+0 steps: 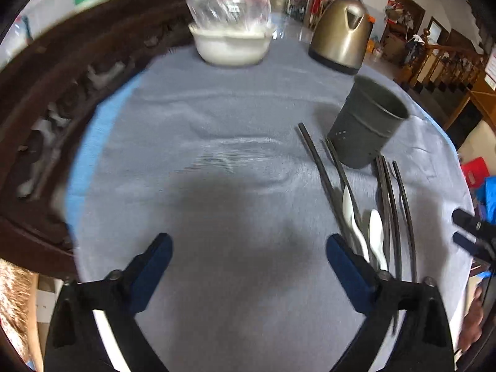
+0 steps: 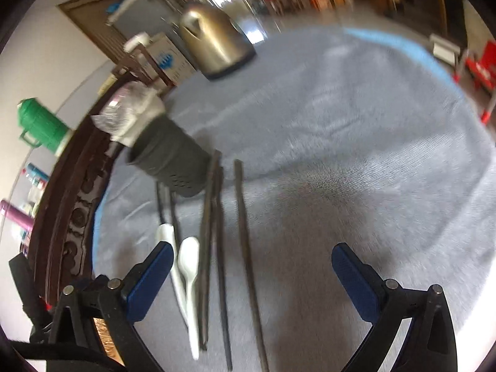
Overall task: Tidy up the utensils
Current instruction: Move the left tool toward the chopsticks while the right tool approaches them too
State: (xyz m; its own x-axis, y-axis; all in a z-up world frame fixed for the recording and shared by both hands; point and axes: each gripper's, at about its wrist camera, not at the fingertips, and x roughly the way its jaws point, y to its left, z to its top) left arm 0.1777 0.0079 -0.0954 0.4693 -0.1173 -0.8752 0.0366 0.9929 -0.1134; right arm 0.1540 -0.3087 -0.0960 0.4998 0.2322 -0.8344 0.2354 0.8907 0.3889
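Chopsticks (image 2: 217,248) and two white spoons (image 2: 189,266) lie on the cloth-covered surface (image 1: 217,155) before the grey holder (image 1: 369,124), long axes running toward it, nearer the right gripper (image 2: 252,268) than the left gripper (image 1: 249,259), both jaws apart and empty.

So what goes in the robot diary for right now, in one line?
left gripper: open, empty | right gripper: open, empty | chopsticks, spoons: on cloth | holder: empty
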